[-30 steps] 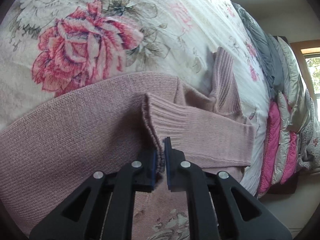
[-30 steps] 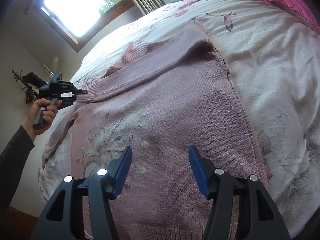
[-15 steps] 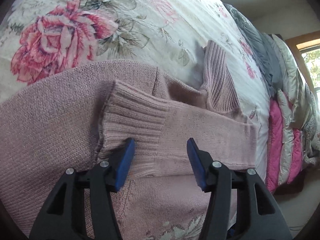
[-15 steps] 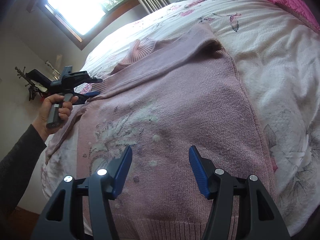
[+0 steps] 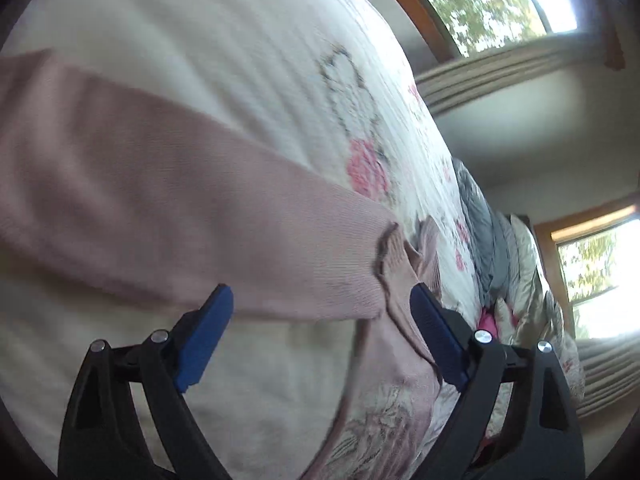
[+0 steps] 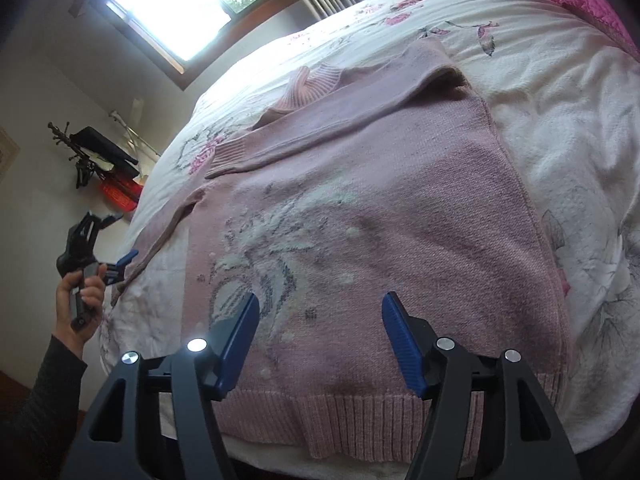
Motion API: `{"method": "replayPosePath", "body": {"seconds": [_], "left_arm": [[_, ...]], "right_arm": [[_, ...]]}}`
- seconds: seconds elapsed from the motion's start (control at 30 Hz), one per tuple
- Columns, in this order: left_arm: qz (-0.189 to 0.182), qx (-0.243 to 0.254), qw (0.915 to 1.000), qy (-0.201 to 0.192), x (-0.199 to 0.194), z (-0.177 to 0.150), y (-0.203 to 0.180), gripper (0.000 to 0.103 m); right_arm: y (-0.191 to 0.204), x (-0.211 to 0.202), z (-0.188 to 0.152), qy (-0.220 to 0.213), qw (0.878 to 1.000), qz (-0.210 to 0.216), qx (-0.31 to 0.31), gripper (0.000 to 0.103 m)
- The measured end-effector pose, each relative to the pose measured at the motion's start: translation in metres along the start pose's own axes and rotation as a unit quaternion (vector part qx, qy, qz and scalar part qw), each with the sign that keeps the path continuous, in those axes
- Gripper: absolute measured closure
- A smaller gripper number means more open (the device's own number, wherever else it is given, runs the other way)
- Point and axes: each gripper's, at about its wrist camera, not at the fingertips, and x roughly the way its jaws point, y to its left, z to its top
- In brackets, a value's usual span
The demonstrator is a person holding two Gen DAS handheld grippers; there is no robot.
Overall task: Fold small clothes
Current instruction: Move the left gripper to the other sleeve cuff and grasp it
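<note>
A pink knitted sweater (image 6: 384,216) with a pale flower motif lies face up on the bed. One sleeve is folded across its chest, the ribbed cuff (image 6: 232,156) resting near the far shoulder. The other sleeve (image 5: 168,216) stretches out over the bedspread. My left gripper (image 5: 320,336) hovers open above that sleeve, holding nothing; it also shows in the right wrist view as the left gripper (image 6: 120,264), held by a hand at the bed's left edge. My right gripper (image 6: 318,336) is open over the ribbed hem (image 6: 360,412).
The bed has a white floral bedspread (image 6: 560,128). Grey and pink pillows (image 5: 492,248) are piled at the headboard end. Windows (image 6: 180,4) with curtains sit behind. A black stand with items (image 6: 96,156) is against the left wall.
My left gripper let go of the folded sleeve's cuff, opened, and drew back toward the bed's left edge over the other sleeve. The right gripper stayed open and barely moved.
</note>
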Motion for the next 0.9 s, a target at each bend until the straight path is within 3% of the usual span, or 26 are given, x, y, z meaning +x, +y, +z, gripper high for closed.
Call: {"method": "replayPosePath", "body": {"seconds": [0.13, 0.27, 0.53, 0.63, 0.7, 0.77, 0.9], "left_arm": [[0.016, -0.069, 0.9952, -0.069, -0.073, -0.009, 0.076, 0.014], [0.02, -0.125, 0.9856, -0.112, -0.107, 0.011, 0.129, 0.014], [0.016, -0.172, 0.9687, -0.179, -0.114, 0.041, 0.157, 0.016], [0.041, -0.171, 0.9649, -0.196, -0.117, 0.038, 0.154, 0.036], [0.041, -0.169, 0.9655, -0.194, -0.121, 0.035, 0.154, 0.074], [0.024, -0.172, 0.9672, -0.185, -0.116, 0.036, 0.147, 0.096], [0.01, -0.133, 0.9725, -0.191, -0.128, 0.042, 0.12, 0.096]], "right_arm": [[0.014, 0.006, -0.01, 0.018, 1.0, 0.009, -0.006, 0.038], [0.029, 0.009, -0.018, 0.026, 0.999, 0.008, -0.022, 0.038], [0.043, 0.008, -0.025, 0.03, 0.999, -0.002, -0.025, 0.037], [0.042, 0.007, -0.026, 0.032, 0.999, -0.005, -0.021, 0.037], [0.042, 0.006, -0.027, 0.033, 0.999, -0.006, -0.019, 0.037], [0.044, 0.004, -0.028, 0.032, 0.999, -0.005, -0.023, 0.037], [0.047, -0.002, -0.028, 0.024, 0.999, -0.001, -0.026, 0.037]]}}
